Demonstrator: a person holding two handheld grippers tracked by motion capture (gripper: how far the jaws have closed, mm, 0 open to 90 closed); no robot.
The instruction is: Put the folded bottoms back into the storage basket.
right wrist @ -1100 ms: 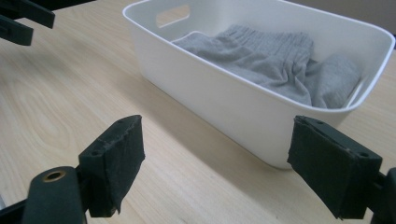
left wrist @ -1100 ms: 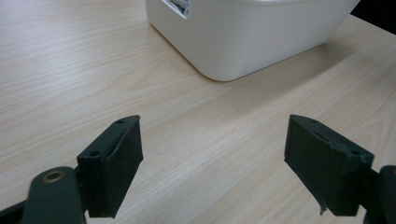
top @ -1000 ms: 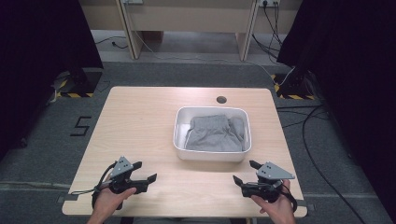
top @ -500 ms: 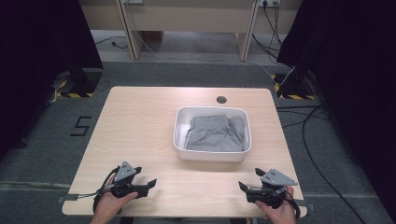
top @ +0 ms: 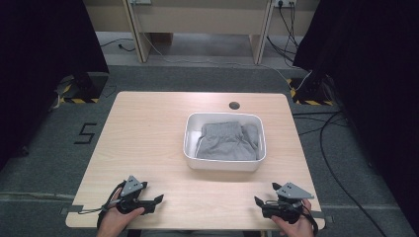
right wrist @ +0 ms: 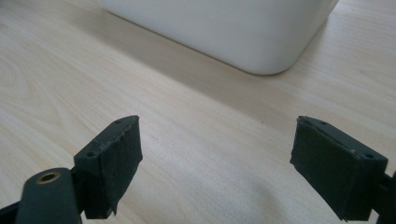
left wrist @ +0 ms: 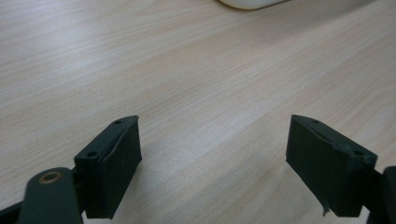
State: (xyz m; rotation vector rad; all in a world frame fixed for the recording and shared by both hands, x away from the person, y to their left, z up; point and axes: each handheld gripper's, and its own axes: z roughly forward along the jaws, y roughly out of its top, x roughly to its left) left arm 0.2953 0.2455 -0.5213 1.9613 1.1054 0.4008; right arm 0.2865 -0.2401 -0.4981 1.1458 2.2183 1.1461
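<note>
The left gripper [top: 159, 198] and right gripper [top: 257, 202] are held low over the table [top: 148, 128], jaws spread and empty. The grey cloth [top: 227, 142] is left in the white tub [top: 223, 163].

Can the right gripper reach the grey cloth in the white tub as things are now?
Probably yes. The right gripper is open and empty, bare table lies between it and the white tub, and the grey cloth lies uncovered inside.

Left gripper [top: 159, 198] held low in left hand [top: 114, 220], jaws level, set wide apart, nothing between pads [left wrist: 113, 165]; right gripper [top: 257, 202] held low in right hand [top: 292, 226], jaws level, set wide apart, nothing between pads [right wrist: 115, 163]; grippers well apart, jaws turned inward toward each other.
</note>
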